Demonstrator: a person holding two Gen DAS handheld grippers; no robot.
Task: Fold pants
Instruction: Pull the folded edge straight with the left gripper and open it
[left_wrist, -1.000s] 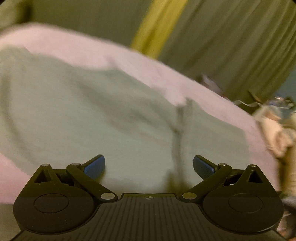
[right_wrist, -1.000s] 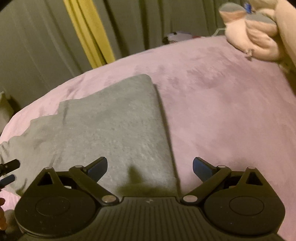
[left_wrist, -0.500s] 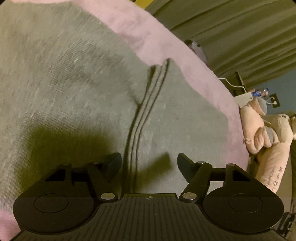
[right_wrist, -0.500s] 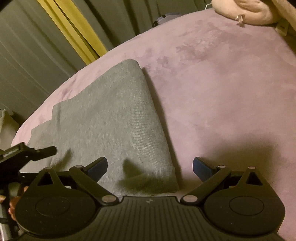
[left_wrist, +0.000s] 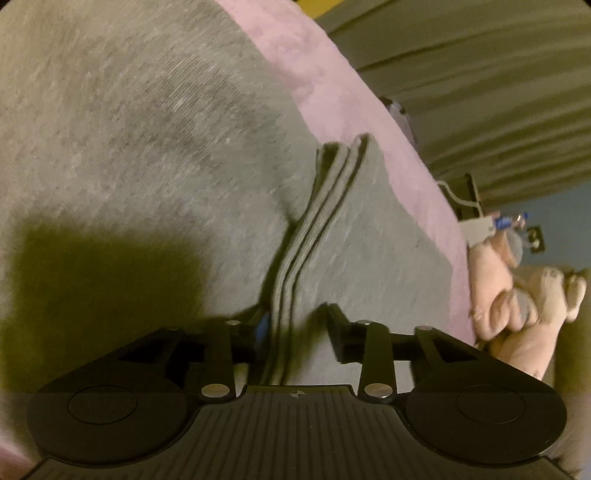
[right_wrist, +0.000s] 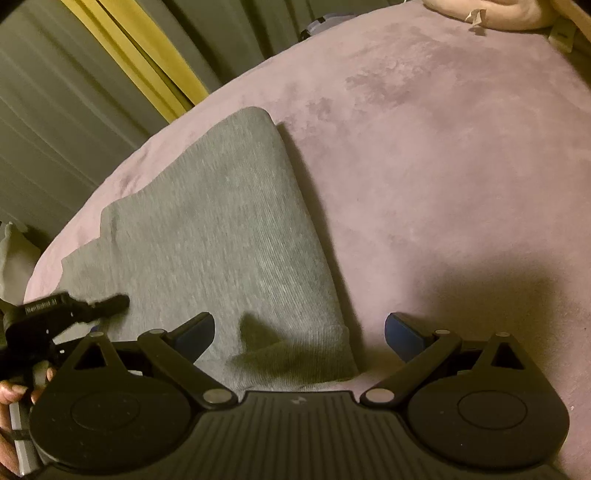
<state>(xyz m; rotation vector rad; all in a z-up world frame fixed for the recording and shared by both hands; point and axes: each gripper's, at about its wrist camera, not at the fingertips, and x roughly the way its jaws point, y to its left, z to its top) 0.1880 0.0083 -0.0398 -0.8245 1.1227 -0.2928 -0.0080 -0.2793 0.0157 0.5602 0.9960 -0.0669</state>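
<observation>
The grey pants (right_wrist: 207, 229) lie folded on a pink blanket (right_wrist: 443, 166). In the left wrist view the pants (left_wrist: 147, 147) fill most of the frame and a stacked layered edge (left_wrist: 314, 229) runs down between the fingers. My left gripper (left_wrist: 295, 328) is partly closed around that layered edge, its jaws narrowed but with a gap on the right side. My right gripper (right_wrist: 299, 332) is open, low over the near hem (right_wrist: 291, 362) of the pants. The left gripper also shows at the left of the right wrist view (right_wrist: 74, 306).
Pink plush toys (left_wrist: 517, 295) lie at the blanket's right side. Olive curtains (right_wrist: 55, 110) with a yellow strip (right_wrist: 140, 62) hang behind the bed. A cable and small items (left_wrist: 495, 221) sit on a stand beyond the blanket.
My left gripper has dropped close onto the pants and its jaws have narrowed around the layered edge. My right gripper has moved lower and nearer to the hem, still open.
</observation>
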